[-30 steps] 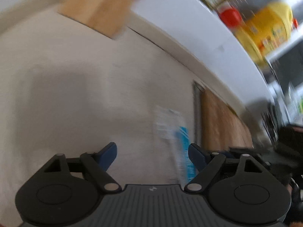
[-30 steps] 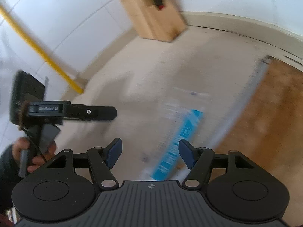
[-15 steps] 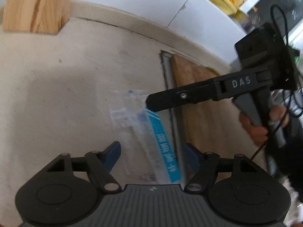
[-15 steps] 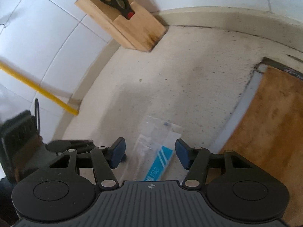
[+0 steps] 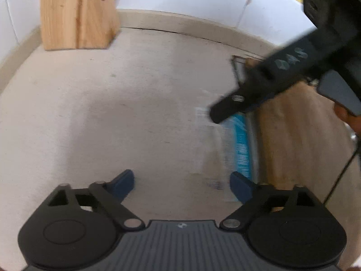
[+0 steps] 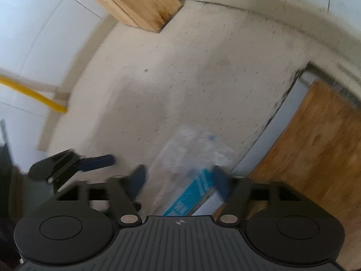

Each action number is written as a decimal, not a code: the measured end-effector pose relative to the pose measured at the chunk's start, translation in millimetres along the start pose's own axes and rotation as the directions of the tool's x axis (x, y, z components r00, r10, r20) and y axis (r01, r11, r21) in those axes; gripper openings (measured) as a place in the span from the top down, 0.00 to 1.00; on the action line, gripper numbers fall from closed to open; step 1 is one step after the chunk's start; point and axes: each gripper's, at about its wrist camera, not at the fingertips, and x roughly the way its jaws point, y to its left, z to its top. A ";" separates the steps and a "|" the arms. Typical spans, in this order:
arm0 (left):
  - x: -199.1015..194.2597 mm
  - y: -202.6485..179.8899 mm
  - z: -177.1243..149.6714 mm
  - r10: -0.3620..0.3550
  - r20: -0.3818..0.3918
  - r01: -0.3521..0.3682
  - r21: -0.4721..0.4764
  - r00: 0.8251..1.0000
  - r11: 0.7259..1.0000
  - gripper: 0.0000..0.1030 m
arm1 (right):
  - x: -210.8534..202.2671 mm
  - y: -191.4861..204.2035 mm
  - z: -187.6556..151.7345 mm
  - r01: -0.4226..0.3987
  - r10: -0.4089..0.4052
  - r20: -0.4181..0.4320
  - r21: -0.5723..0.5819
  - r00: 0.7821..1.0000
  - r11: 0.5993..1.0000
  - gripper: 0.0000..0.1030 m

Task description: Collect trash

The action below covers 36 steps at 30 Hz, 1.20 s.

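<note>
A clear plastic wrapper with a blue stripe (image 5: 234, 149) lies flat on the beige counter, beside the edge of a wooden board. In the right wrist view the wrapper (image 6: 191, 169) lies between my right gripper's open fingers (image 6: 178, 178), low over it. My left gripper (image 5: 182, 180) is open and empty, left of the wrapper. The right gripper's black body (image 5: 270, 81) reaches in from the upper right above the wrapper's far end. The left gripper's fingers (image 6: 94, 161) show at the left in the right wrist view.
A wooden knife block (image 5: 76, 15) stands at the back left against the white tiled wall. A wooden cutting board (image 6: 315, 149) with a metal rim lies to the right. A yellow pipe (image 6: 31, 94) runs along the left wall.
My left gripper has shifted left, so the wrapper now sits off to its right. My right gripper has come down closer over the wrapper. Both stay open.
</note>
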 end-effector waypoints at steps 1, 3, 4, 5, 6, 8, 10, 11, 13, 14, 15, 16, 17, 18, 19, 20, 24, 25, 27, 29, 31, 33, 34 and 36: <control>0.6 -2.6 -1.1 -0.010 0.012 0.010 -0.006 1.000 1.000 0.11 | 0.2 5.2 2.1 0.032 -0.032 0.003 -0.004 0.999 0.999 0.22; 4.0 -12.6 -4.9 0.033 0.044 -0.034 0.021 0.999 0.999 0.08 | 2.0 16.7 4.1 0.062 -0.062 -0.006 -0.025 0.998 0.998 0.15; 7.1 -20.6 -8.1 0.067 0.052 -0.070 0.062 0.996 0.996 0.06 | 4.8 19.5 3.8 0.077 -0.077 -0.004 -0.019 0.997 0.997 0.13; 11.1 -30.9 -12.6 0.107 0.059 -0.113 0.113 0.993 0.987 0.05 | 11.1 23.9 3.1 0.121 -0.121 -0.013 -0.021 0.993 0.992 0.13; 15.9 -41.3 -16.3 0.140 0.071 -0.149 0.152 0.988 0.977 0.03 | 17.8 28.0 3.6 0.144 -0.145 -0.025 -0.040 0.989 0.989 0.07; 13.8 -44.3 -23.3 0.128 0.096 -0.142 0.160 0.987 0.977 0.03 | 29.5 44.3 -1.8 0.192 -0.194 -0.019 -0.087 0.981 0.978 0.00; 10.7 -43.0 -25.9 0.115 0.098 -0.131 0.178 0.988 0.975 0.05 | 40.8 63.9 -8.8 0.270 -0.273 -0.003 -0.151 0.962 0.951 0.00; 8.6 -42.0 -28.3 0.112 0.101 -0.129 0.182 0.989 0.975 0.07 | 44.6 73.0 -11.7 0.260 -0.265 -0.004 -0.179 0.964 0.949 0.00; 0.9 -41.0 -34.5 0.105 0.114 -0.125 0.186 0.988 0.975 0.26 | 48.4 89.1 -16.7 0.209 -0.221 -0.034 -0.214 0.975 0.954 0.08; -3.7 -40.7 -37.4 0.101 0.121 -0.123 0.185 0.988 0.975 0.34 | 48.0 97.4 -19.7 0.197 -0.211 -0.036 -0.239 0.977 0.951 0.26; -7.8 -40.7 -39.6 0.100 0.128 -0.122 0.180 0.987 0.976 0.50 | 46.8 102.8 -20.8 0.182 -0.199 -0.038 -0.258 0.979 0.949 0.53; -11.0 -40.4 -41.2 0.100 0.132 -0.122 0.173 0.986 0.977 0.61 | 46.1 103.0 -18.5 0.186 -0.204 -0.045 -0.255 0.978 0.949 0.69; -13.4 -39.6 -42.7 0.099 0.133 -0.121 0.165 0.986 0.979 0.64 | 43.8 97.4 -14.2 0.179 -0.197 -0.064 -0.217 0.978 0.960 0.91; -15.6 -38.3 -44.8 0.102 0.136 -0.123 0.155 0.985 0.980 0.71 | 36.8 90.5 -10.3 0.155 -0.168 -0.060 -0.176 0.984 0.972 0.91; -17.8 -37.4 -47.0 0.106 0.139 -0.127 0.150 0.985 0.980 0.75 | 27.9 87.1 -7.7 0.155 -0.162 -0.030 -0.159 0.986 0.975 0.91; -19.7 -36.3 -48.7 0.107 0.138 -0.127 0.143 0.985 0.982 0.77 | 19.5 85.4 -6.4 0.167 -0.169 -0.002 -0.150 0.986 0.974 0.91; -21.3 -26.2 -47.1 0.083 0.136 -0.092 0.063 0.987 0.994 0.79 | 4.1 82.7 -8.2 0.188 -0.182 0.054 -0.128 0.982 0.974 0.65; -22.1 -27.1 -48.8 0.088 0.142 -0.095 0.047 0.986 0.994 0.76 | 3.7 81.8 -9.5 0.212 -0.206 0.064 -0.110 0.976 0.971 0.48; -19.3 -29.3 -51.3 0.115 0.161 -0.124 0.052 0.980 0.991 0.63 | 5.9 73.9 -9.5 0.247 -0.242 0.070 -0.072 0.968 0.966 0.10; -15.5 -39.5 -57.9 0.158 0.162 -0.175 0.097 0.974 0.980 0.38 | 10.0 71.2 -9.3 0.237 -0.235 0.048 -0.033 0.971 0.971 0.12; -12.9 -43.0 -63.9 0.175 0.173 -0.189 0.071 0.969 0.979 0.20 | 16.3 77.2 -10.1 0.226 -0.225 0.038 -0.024 0.974 0.974 0.11; -11.4 -44.1 -66.0 0.188 0.186 -0.205 0.073 0.964 0.976 0.12 | 30.1 86.1 -11.6 0.262 -0.261 0.022 -0.032 0.965 0.965 0.11; -9.0 -41.0 -64.2 0.191 0.178 -0.204 0.058 0.965 0.977 0.06 | 39.2 88.1 -12.1 0.256 -0.256 -0.004 -0.033 0.967 0.966 0.11; -7.8 -39.2 -63.8 0.186 0.175 -0.199 0.062 0.967 0.978 0.06 | 52.0 98.0 -17.9 0.293 -0.293 -0.012 -0.047 0.956 0.955 0.04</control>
